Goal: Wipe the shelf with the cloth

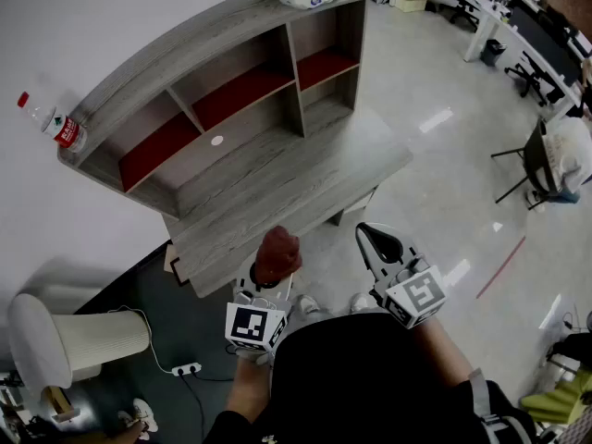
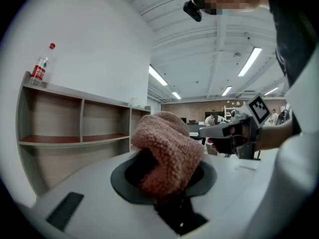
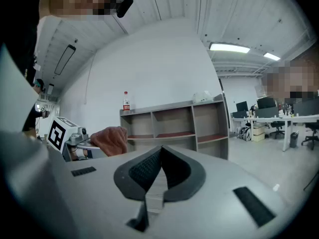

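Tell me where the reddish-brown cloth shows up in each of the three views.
Head view: the cloth is lower centre, clamped in the left gripper, just in front of the shelf.
Left gripper view: the cloth fills the centre, bulging out between the jaws.
Right gripper view: the cloth is left of centre.
Shared landmark: the red-capped water bottle on the left end of the shelf top.

cloth [image 1: 277,255] rusty pink-brown, fuzzy. shelf [image 1: 185,49] grey woodgrain, red inner boards. bottle [image 1: 51,121] clear, red cap, red label. left tool [image 1: 274,268], right tool [image 1: 377,240]: black jaws, black-white square markers. floor [image 1: 435,183] glossy pale grey.
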`<action>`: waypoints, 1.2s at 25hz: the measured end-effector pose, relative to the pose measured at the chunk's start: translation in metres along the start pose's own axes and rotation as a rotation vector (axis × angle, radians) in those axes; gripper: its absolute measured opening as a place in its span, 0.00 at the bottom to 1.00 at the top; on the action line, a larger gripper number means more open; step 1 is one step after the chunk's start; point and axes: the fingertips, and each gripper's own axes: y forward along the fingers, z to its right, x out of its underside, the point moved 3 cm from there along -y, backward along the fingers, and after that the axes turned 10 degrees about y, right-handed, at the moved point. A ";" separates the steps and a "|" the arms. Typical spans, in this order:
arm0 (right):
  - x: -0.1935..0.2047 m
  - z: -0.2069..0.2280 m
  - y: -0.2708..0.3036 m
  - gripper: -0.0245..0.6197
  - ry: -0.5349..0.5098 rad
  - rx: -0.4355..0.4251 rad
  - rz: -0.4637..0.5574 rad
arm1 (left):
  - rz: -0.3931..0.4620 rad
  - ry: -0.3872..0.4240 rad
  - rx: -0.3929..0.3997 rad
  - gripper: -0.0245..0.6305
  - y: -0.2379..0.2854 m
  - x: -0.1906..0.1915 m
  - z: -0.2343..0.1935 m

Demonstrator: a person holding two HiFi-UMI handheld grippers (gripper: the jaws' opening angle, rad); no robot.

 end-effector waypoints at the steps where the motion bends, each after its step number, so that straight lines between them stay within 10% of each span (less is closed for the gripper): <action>1: 0.001 -0.005 0.005 0.03 0.007 0.006 0.003 | 0.001 -0.001 0.003 0.20 -0.003 0.002 -0.005; 17: 0.030 -0.045 0.079 0.03 0.016 0.076 -0.025 | -0.020 -0.014 0.025 0.20 -0.032 0.045 -0.089; 30: 0.025 0.029 0.154 0.03 0.005 0.007 -0.074 | -0.122 0.006 -0.031 0.20 0.059 0.057 -0.122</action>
